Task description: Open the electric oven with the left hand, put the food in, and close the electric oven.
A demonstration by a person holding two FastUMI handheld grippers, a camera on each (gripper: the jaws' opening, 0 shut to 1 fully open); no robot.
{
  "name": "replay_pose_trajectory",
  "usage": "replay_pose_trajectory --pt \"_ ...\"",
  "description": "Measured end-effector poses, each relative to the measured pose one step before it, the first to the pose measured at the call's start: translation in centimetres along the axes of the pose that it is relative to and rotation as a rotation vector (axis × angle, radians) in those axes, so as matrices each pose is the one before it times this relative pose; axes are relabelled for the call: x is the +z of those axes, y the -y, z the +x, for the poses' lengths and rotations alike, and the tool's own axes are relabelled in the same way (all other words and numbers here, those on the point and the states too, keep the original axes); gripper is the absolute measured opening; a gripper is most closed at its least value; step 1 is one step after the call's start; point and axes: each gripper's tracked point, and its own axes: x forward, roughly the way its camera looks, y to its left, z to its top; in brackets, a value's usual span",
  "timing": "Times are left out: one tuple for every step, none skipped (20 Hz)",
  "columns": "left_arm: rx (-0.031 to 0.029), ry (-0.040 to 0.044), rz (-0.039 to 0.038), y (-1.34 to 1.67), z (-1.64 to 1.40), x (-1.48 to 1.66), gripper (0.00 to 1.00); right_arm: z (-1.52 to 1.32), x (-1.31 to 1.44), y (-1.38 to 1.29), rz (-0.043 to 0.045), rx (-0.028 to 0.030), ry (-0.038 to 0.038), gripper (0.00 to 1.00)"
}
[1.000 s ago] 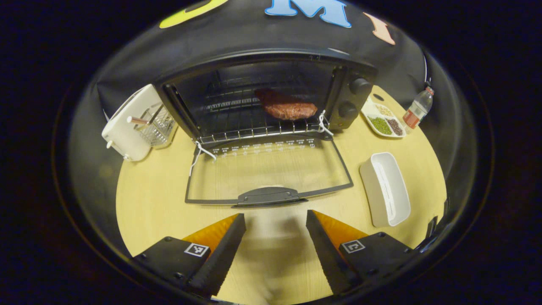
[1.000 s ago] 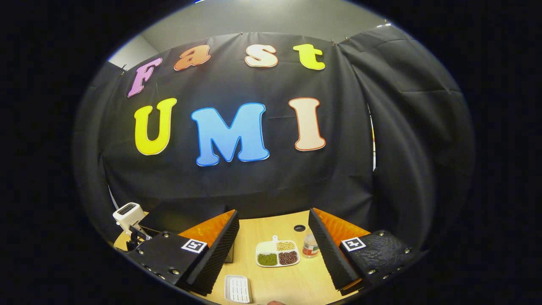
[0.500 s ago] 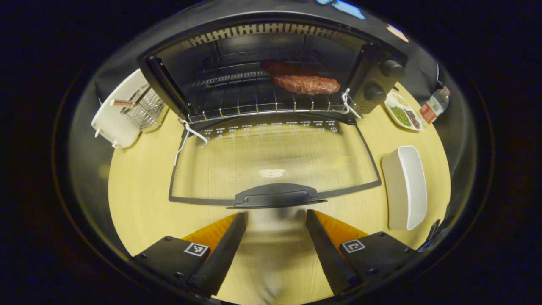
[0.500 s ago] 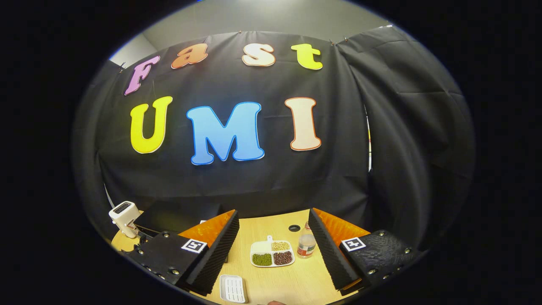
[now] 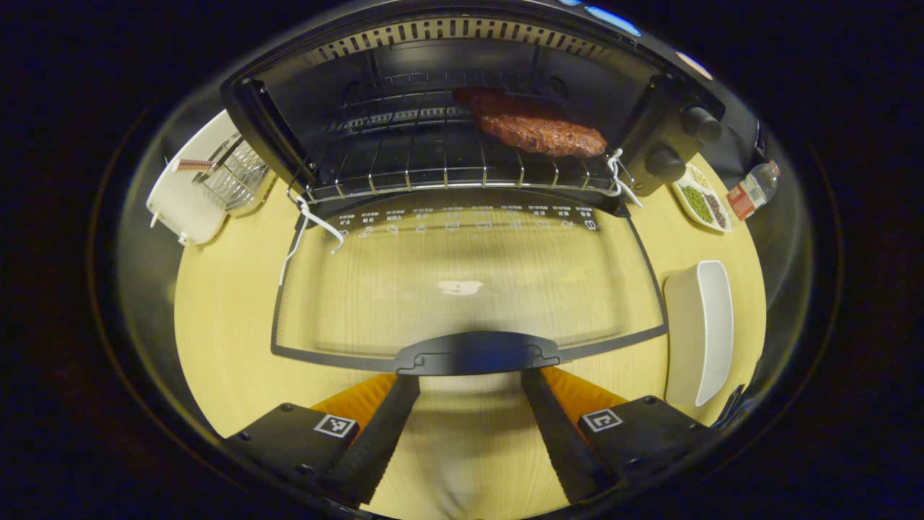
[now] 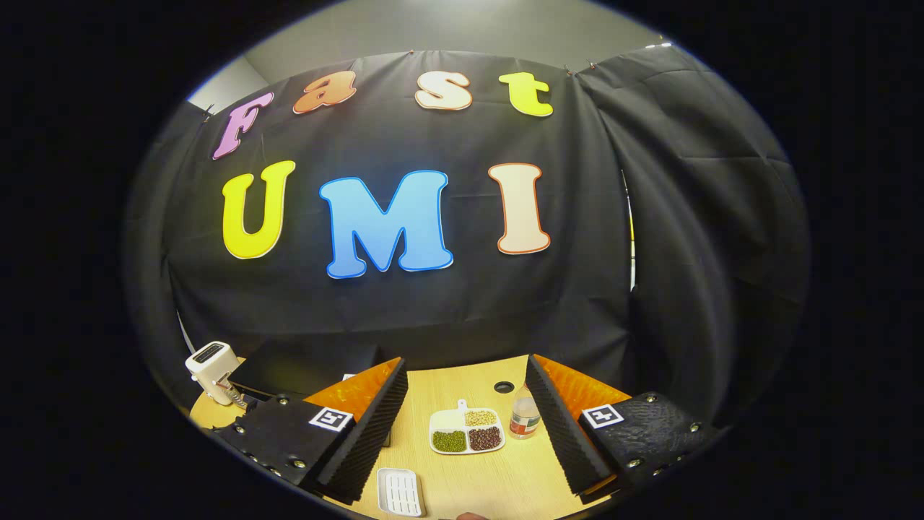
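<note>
Table [image 5: 231,339] of pale wood bears open oven [image 5: 469,94]; both grippers [image 5: 469,404] [image 6: 468,426] spread wide, empty.

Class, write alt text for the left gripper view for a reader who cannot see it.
An electric oven stands open on a wooden table, its glass door folded flat, a piece of meat on the rack. The left gripper, open, points at the door handle.

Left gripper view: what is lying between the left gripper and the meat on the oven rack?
In the left gripper view, the open glass door lies flat between the left gripper and the meat; its handle sits just before the fingertips.
</note>
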Motion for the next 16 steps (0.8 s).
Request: replay_pose_trajectory --pt "-0.00148 -0.00164 -0.00501 0.012 -0.064 -0.029 0.98 -0.051 -0.004 -0.086 0.00021 0.00163 -0.00166 1.00" --pt "-0.00250 0.00081 -0.00529 0.075 -0.112 0.028 0.98 -0.081 -0.010 -0.172 -0.00086 0.00140 -0.00106 1.00" --pt "-0.00061 0.00335 -0.00181 -0.013 -0.116 0.067 0.92 0.025 0.005 -0.058 -0.00089 0.00195 0.00150 1.00" --pt "0.00009 0.00526 0.00439 -0.004 -0.150 -0.011 1.00 -0.110 0.076 -0.083 -0.00144 0.00138 0.00365 1.00" --pt "-0.00009 0.00779 0.00272 0.006 -0.285 0.095 0.92 -0.003 0.077 -0.051 -0.00218 0.00121 0.00324 1.00" --pt "-0.00171 0.00847 -0.00024 0.049 -0.260 0.045 1.00 -0.045 0.070 -0.092 -0.00026 0.00055 0.00248 1.00" --pt "-0.00288 0.00918 -0.00074 0.028 -0.318 0.101 1.00 -0.008 -0.023 -0.115 0.00169 0.00190 0.00051 1.00" --pt "-0.00224 0.01268 -0.00057 -0.001 -0.484 0.090 1.00 -0.076 0.040 -0.073 0.00225 0.00316 -0.00135 1.00" --pt "-0.00250 0.01151 0.00062 0.032 -0.467 0.068 1.00 0.065 0.022 -0.218 0.00210 0.00388 -0.00071 1.00" --pt "-0.00141 0.01284 0.00128 0.027 -0.490 0.108 1.00 -0.022 0.048 -0.152 0.00143 0.00406 -0.00018 1.00" --pt "-0.00130 0.01354 0.00030 0.029 -0.537 0.149 1.00 -0.024 -0.069 -0.252 -0.00042 0.00528 -0.00107 1.00" --pt "-0.00123 0.01400 0.00024 0.000 -0.567 0.181 1.00 -0.044 0.047 -0.239 -0.00175 0.00569 0.00097 1.00" --pt "-0.00248 0.01535 -0.00161 0.023 -0.576 0.262 1.00 -0.144 0.065 -0.059 -0.00221 0.00454 0.00269 1.00" --pt "-0.00349 0.01592 -0.00104 0.034 -0.480 0.239 1.00 -0.228 0.068 -0.159 -0.00208 0.00538 0.00291 1.00" --pt "-0.00330 0.01666 -0.00245 0.041 -0.432 0.277 1.00 0.038 0.018 -0.183 -0.00083 0.00333 0.00313 1.00" --pt "-0.00227 0.01576 0.00010 0.015 -0.563 0.304 1.00 -0.076 0.171 -0.219 0.00047 0.00382 0.00220 1.00"
